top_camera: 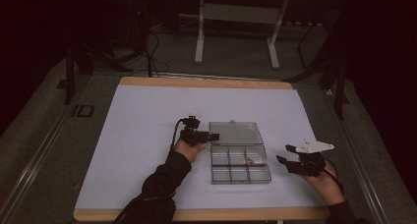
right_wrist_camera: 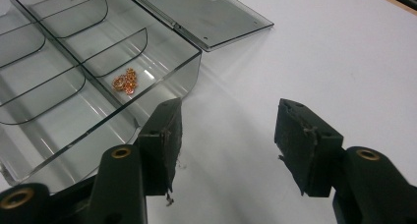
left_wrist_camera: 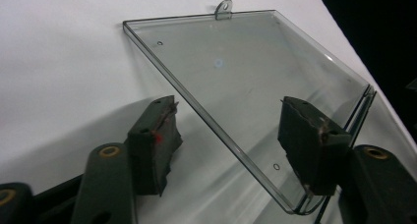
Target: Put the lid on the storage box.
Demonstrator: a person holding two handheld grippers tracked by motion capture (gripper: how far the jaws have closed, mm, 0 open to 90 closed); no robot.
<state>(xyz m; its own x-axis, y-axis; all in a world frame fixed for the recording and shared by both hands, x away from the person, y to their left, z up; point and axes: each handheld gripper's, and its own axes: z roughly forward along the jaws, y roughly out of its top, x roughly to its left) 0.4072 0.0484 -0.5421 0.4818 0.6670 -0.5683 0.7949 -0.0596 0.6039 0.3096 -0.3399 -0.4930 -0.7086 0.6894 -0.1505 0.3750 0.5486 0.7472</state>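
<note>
The left gripper (top_camera: 212,136) reaches to the left edge of the clear box's open lid (left_wrist_camera: 246,86); its jaws stand half apart astride that edge, one pad over the lid, one outside, and neither visibly presses it. The right gripper (top_camera: 285,154) hovers just right of the clear compartment box (top_camera: 240,164), jaws half apart with nothing between them. The lid lies flat behind the box on the white table sheet (top_camera: 137,135). A small coppery chain (right_wrist_camera: 125,81) sits in the box's back right compartment.

Smoky see-through grey organizer box (top_camera: 240,165) with matching clear lid (left_wrist_camera: 255,81); coppery-orange little chain (right_wrist_camera: 125,81) inside; plain white desk (top_camera: 147,116) with tan wood edge; matte black jaws, brass-coloured rivets.
</note>
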